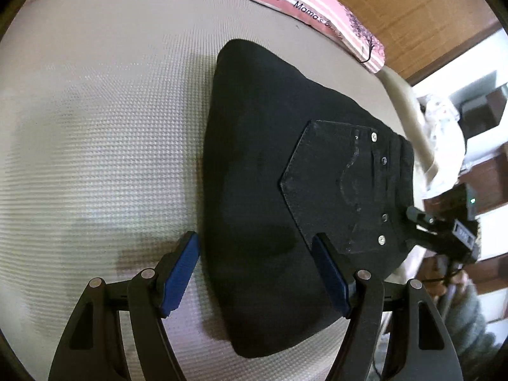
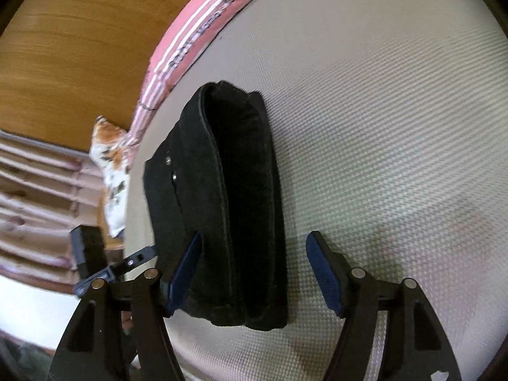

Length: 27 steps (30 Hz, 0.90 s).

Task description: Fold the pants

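Note:
The black pants [image 1: 270,174] lie folded into a compact bundle on the white textured mattress [image 1: 95,127], back pocket with rivets facing up. My left gripper [image 1: 255,273] is open and empty, hovering over the bundle's near edge. In the right wrist view the pants [image 2: 228,197] show as a thick folded stack. My right gripper [image 2: 254,273] is open and empty above its near end. The right gripper also shows in the left wrist view [image 1: 441,225] at the pants' waistband side.
A pink striped blanket [image 1: 317,3] with printed lettering lies along the mattress's far edge. A wooden headboard [image 2: 63,47] stands behind it. A floral pillow [image 2: 111,171] and shelves sit off the mattress edge.

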Tool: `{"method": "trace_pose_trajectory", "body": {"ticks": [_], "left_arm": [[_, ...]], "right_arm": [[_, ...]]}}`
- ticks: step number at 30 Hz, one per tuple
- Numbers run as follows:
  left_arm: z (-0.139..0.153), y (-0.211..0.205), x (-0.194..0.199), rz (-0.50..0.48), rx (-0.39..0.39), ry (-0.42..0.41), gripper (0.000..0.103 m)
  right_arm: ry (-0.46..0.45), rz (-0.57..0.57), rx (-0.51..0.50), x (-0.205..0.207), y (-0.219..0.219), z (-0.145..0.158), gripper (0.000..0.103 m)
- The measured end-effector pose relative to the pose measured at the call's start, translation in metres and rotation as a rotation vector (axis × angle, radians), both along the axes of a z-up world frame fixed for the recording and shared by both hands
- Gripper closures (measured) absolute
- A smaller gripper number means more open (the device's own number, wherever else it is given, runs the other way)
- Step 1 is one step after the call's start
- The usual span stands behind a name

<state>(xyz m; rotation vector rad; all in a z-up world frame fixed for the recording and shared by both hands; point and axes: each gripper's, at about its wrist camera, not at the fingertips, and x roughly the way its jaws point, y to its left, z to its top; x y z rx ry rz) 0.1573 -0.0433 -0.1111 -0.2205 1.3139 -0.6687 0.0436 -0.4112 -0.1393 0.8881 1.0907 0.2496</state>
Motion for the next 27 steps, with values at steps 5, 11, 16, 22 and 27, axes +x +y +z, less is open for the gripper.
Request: {"method": "trace_pose_trajectory", "body": {"ticks": [5, 11, 16, 22, 27], "left_arm": [[-0.003, 0.002, 0.009, -0.004, -0.072, 0.037, 0.030], [-0.010, 0.014, 0.019, 0.003, -0.182, 0.106, 0.030], [-0.011, 0.015, 0.024, -0.008, -0.213, 0.118, 0.030], [-0.007, -0.001, 0.030, -0.054, -0.171, 0.063, 0.028], [-0.008, -0.002, 0.032, -0.063, -0.190, 0.037, 0.022]], "right_arm": [[-0.008, 0.040, 0.078, 0.000, -0.008, -0.006, 0.037], [-0.009, 0.069, 0.111, 0.004, -0.014, -0.008, 0.038], [-0.013, 0.081, 0.121, 0.008, -0.014, -0.010, 0.037], [-0.035, 0.132, 0.141, 0.032, 0.001, -0.012, 0.036], [-0.035, 0.155, 0.151, 0.048, 0.009, -0.013, 0.038]]}}
